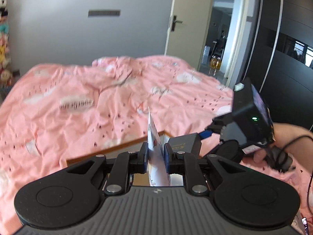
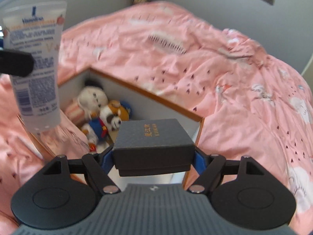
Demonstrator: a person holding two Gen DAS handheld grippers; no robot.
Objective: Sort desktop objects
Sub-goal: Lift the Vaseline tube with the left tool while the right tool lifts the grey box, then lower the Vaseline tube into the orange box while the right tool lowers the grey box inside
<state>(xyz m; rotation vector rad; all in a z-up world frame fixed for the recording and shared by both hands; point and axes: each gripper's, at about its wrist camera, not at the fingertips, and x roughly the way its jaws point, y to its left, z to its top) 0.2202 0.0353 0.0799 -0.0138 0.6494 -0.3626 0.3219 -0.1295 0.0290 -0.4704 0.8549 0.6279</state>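
Sorting box (image 2: 156,99), an open carton with white inner walls and an orange-brown rim, sits on the bed's rumpled pink quilt (image 2: 234,74) and holds 3 soft plush toys (image 2: 101,113). Above it, the right gripper (image 2: 153,156) is clamped by its blue pads on a rigid dark textured gift box (image 2: 152,137) with gold lettering. The left gripper (image 1: 156,154) pinches a flattened white plastic tube (image 1: 156,156), seen edge-on, beside the carton.
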